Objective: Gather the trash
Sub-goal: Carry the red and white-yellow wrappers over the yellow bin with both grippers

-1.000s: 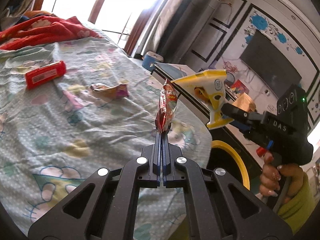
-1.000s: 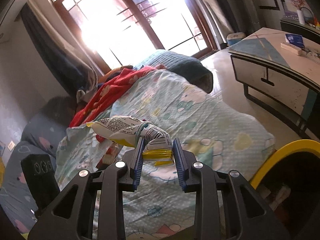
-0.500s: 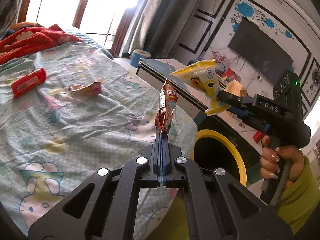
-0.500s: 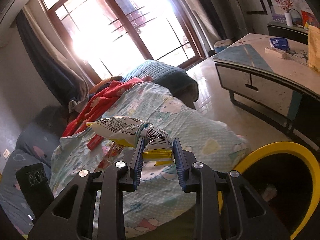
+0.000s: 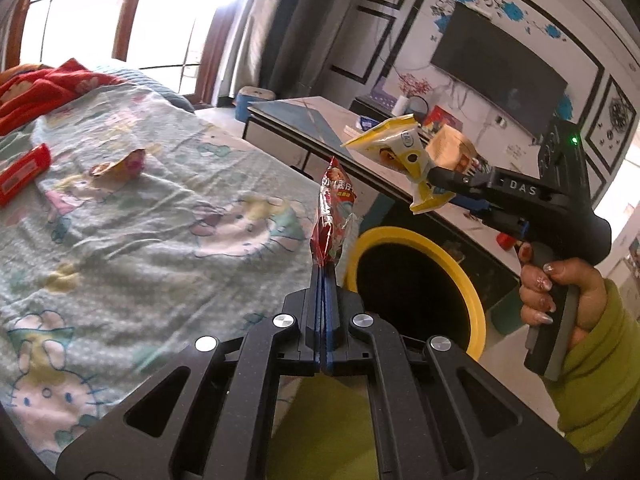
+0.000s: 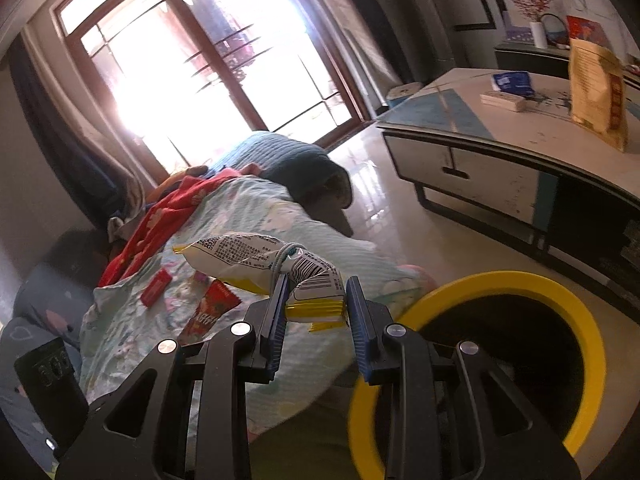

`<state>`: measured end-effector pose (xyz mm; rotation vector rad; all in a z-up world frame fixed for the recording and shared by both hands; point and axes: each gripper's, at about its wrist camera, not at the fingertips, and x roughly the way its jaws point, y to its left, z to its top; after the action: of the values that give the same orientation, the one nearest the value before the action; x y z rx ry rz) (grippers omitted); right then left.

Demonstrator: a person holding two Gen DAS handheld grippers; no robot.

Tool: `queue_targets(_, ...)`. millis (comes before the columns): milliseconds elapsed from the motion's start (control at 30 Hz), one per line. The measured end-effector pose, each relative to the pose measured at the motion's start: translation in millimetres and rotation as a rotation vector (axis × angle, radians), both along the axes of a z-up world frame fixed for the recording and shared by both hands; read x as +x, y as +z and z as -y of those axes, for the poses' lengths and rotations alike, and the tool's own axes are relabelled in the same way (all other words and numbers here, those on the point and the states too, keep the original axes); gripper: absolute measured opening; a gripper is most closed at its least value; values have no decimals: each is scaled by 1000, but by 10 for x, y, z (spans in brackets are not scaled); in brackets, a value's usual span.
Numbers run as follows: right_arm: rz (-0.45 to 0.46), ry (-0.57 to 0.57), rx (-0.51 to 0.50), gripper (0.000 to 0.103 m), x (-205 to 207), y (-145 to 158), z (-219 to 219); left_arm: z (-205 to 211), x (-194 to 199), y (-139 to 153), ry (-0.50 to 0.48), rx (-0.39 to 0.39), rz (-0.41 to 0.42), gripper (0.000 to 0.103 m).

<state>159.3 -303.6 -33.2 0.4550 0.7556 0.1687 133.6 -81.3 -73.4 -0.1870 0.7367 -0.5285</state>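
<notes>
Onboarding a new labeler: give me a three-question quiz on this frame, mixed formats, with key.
1. True or false: the left claw is shut on a red snack wrapper.
2. Multiple choice: the right claw holds A) a white-and-yellow snack bag B) a red box C) nothing.
3. Fill in: the bin with the yellow rim stands beside the ____.

Key: 1 true; 2 A; 3 bed.
</notes>
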Motion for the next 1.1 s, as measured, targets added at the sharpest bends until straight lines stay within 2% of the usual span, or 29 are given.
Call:
queue_targets(200,-15,-76,-14,28,-140,-99,322,256,-67,-87,-54,32,-17,0)
queue_targets(700,-66,-196,-100,28,-395,-305,770,819,-281,-158,-192,154,20,0)
queue_targets(1100,-142,-242,-60,28,-591,-563,1077,1149,-338,-293,-261,231,6,0)
